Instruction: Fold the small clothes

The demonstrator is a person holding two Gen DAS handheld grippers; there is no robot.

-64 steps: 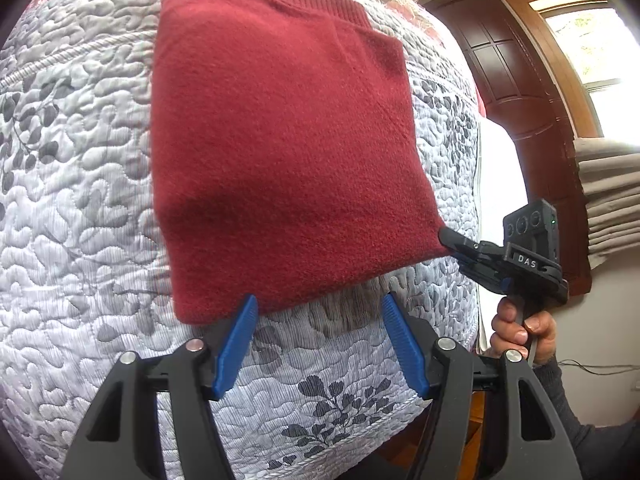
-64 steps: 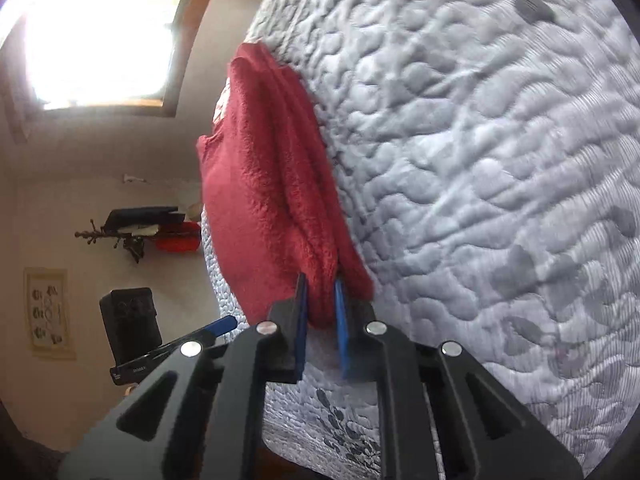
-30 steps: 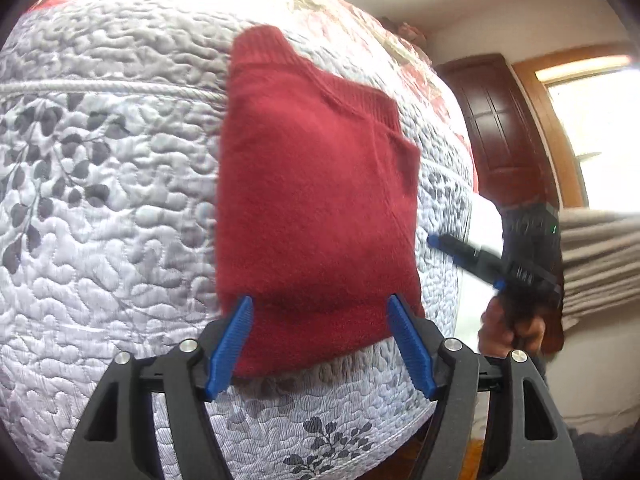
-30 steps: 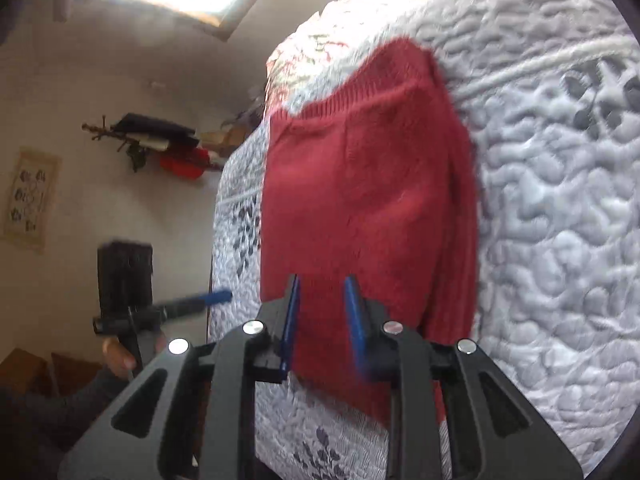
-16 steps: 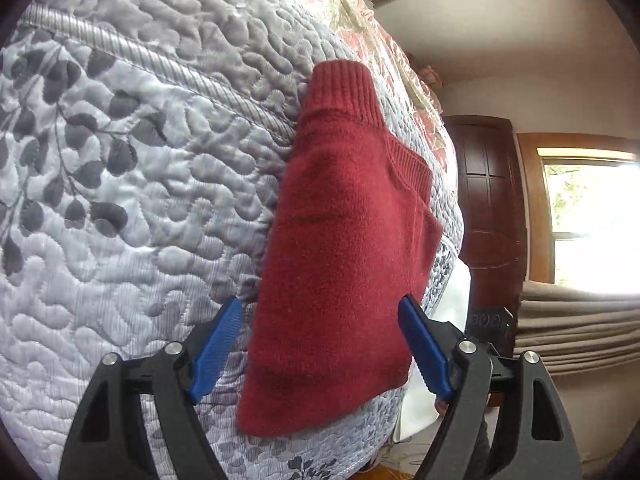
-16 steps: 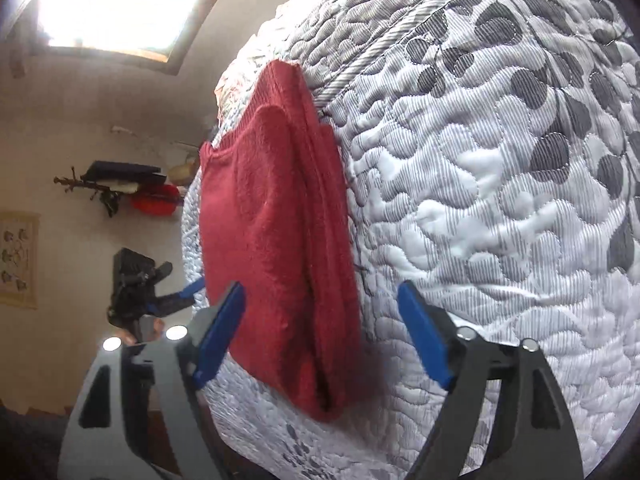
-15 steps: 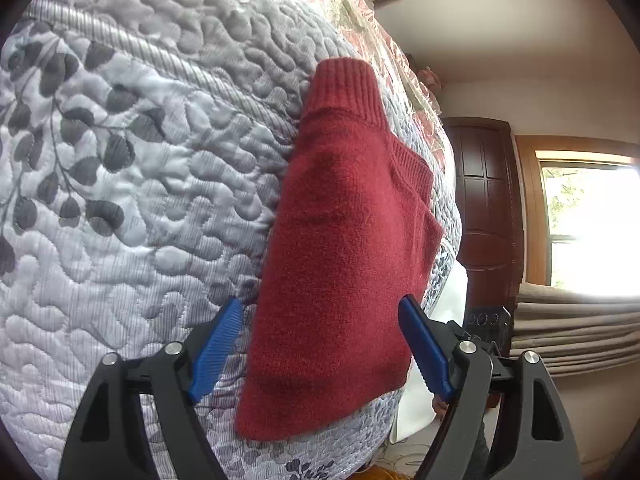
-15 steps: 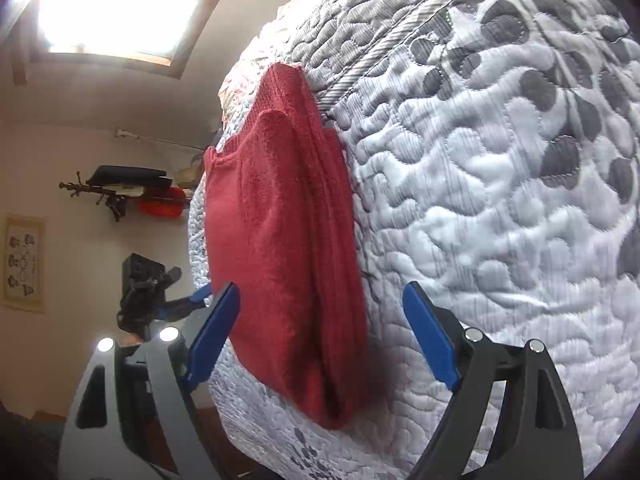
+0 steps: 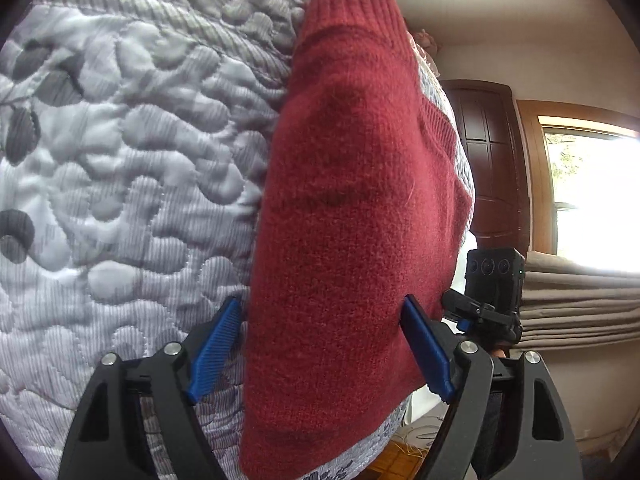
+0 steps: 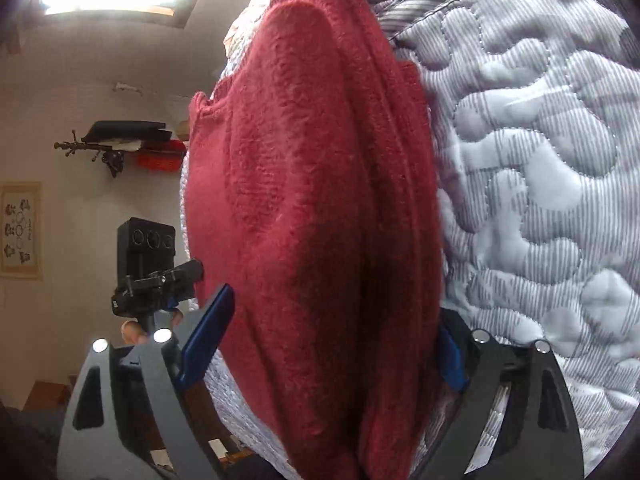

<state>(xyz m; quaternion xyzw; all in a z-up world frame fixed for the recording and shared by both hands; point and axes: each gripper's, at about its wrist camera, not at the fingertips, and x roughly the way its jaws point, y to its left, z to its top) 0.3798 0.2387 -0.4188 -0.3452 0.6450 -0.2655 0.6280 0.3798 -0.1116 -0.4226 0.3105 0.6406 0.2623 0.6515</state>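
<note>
Red knit sweater point(image 9: 352, 216), folded, lies on the quilted bedspread point(image 9: 120, 160); left gripper point(image 9: 320, 354) and right gripper point(image 10: 324, 340) straddle it, jaws spread wide, gripping nothing

Both grippers have closed in on the folded red sweater point(image 9: 352, 208). The left gripper point(image 9: 320, 344) and right gripper point(image 10: 320, 344), which let go 1 s ago, now straddle its near edge with jaws spread.

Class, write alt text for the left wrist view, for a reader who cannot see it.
A folded dark red knitted sweater lies on a grey-and-white quilted bedspread, with the open left gripper straddling its near edge, one blue pad on each side. Behind it on the right, the other handheld gripper shows, before a dark wooden door and a bright window.
</note>
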